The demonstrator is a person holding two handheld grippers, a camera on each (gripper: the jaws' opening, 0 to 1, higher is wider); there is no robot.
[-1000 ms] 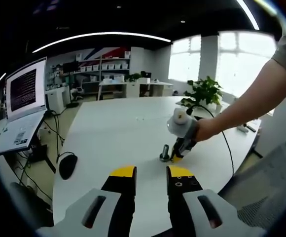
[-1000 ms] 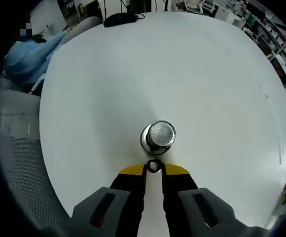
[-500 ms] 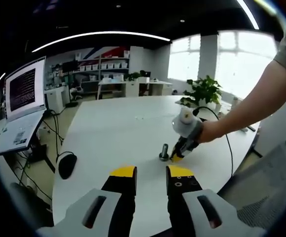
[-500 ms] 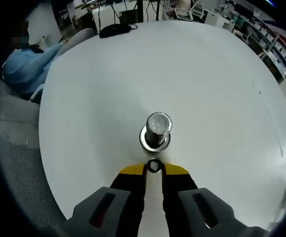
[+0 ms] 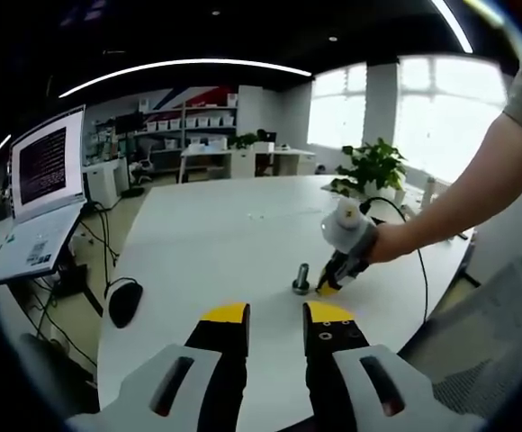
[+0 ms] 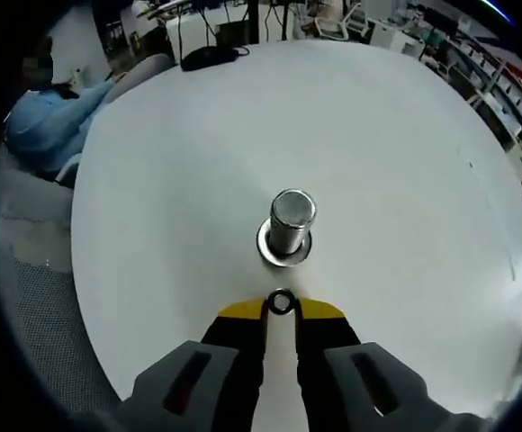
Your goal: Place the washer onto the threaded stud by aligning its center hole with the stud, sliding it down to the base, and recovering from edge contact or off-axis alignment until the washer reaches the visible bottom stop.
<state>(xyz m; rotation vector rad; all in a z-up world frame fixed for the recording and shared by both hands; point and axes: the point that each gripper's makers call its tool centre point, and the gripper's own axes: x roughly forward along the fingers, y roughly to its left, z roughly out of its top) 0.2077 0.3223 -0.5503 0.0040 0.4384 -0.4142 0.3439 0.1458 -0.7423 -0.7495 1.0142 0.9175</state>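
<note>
On the white tabletop (image 6: 153, 180) the stud (image 6: 290, 222) is stood upright on its wide base, long axis vertical, top end facing the right gripper view. Just short of it, the washer (image 6: 282, 302) is clamped between the yellow tips of the right tongs (image 6: 282, 309), its hole seen open and its flat face turned toward the camera, apart from the stud. The left tongs (image 5: 274, 315) are held apart, well back from the stud (image 5: 301, 280), gripping nothing.

Washer (image 6: 282, 302): small dark metal ring, pinched on edge, short of the stud. Stud (image 6: 290, 225): silver threaded post, upright on round flanged base, on white table (image 6: 171, 180).
</note>
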